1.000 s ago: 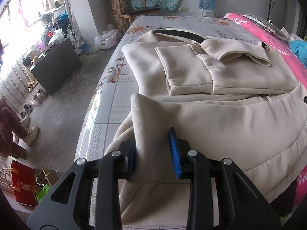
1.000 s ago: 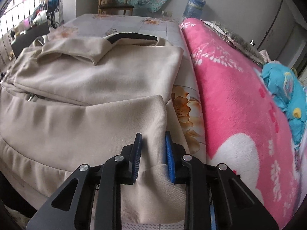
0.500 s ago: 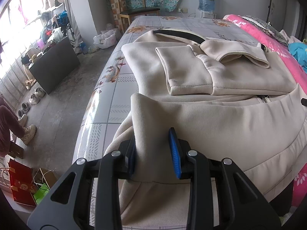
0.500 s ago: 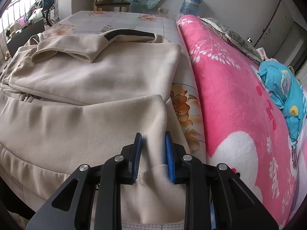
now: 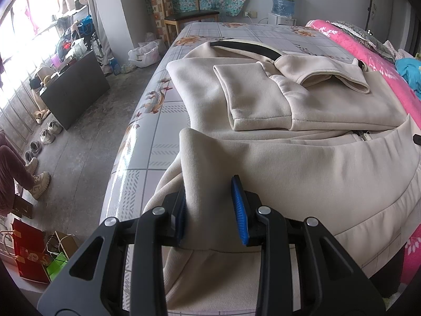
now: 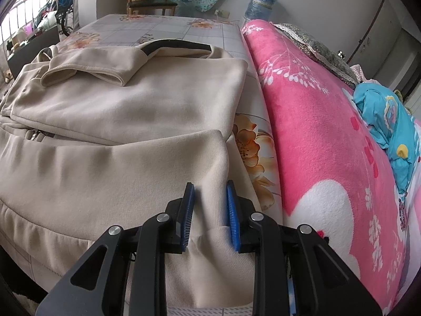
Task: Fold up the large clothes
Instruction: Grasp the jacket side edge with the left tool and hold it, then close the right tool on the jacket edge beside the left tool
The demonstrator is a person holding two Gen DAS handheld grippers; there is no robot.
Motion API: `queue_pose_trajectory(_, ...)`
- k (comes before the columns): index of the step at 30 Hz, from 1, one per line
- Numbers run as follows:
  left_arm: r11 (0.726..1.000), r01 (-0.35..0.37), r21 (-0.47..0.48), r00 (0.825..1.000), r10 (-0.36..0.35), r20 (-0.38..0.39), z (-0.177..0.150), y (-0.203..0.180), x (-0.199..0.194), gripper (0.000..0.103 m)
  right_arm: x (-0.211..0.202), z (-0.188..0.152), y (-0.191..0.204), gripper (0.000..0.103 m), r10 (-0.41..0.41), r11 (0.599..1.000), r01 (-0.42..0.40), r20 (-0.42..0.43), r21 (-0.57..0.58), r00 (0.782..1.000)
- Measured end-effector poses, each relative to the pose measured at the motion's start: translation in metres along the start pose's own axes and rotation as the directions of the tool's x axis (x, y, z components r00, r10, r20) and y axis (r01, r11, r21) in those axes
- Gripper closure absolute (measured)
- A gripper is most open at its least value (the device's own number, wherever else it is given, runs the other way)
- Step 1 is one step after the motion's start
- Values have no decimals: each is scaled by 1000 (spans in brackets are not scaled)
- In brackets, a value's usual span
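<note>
Two grippers pinch the ribbed hem of a beige jacket (image 5: 302, 100) at the bed's (image 5: 163, 121) near edge: the left gripper (image 5: 209, 205) on the hem's left corner, the right gripper (image 6: 210, 206) on its right, apparently to carry the bottom half over the sleeves already folded on top.

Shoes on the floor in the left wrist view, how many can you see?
6 at least: four empty shoes lie by the black cabinet, and a seated person's feet wear two more. More footwear may sit blurred under the bright window.
</note>
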State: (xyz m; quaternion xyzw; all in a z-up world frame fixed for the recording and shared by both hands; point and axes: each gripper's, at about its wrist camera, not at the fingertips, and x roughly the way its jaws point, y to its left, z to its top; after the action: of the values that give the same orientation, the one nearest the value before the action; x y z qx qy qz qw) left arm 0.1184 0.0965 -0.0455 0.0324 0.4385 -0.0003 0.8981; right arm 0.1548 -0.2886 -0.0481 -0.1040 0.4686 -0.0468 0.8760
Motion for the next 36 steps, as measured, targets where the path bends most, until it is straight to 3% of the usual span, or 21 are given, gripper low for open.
queue_pose_trajectory(10,1000,-8,0,1000,8,-4,0,-1,-1,73,7,6,-6,77,42,999,-42,-2,28,999)
queue_pose_trajectory(24,1000,-17,8,1000,17,-6,0,-2,-2,73,5,6,-4,77,30,999,-30,5,21,1000)
queue_pose_trajectory(29,1000,-17,7,1000,17,-3,0,-2,-2,73,-13,4,-1,96,13,1000,-14,60,24,998)
queue_pose_trajectory(33,1000,-11,0,1000,11,4,-1,0,-3,73,-36,1,3,96,-11,1000,8,113,27,994)
queue_pose_trajectory(36,1000,-13,0,999,13,33,-3,1,-10,85,-51,0,4,96,-24,999,21,142,26,990)
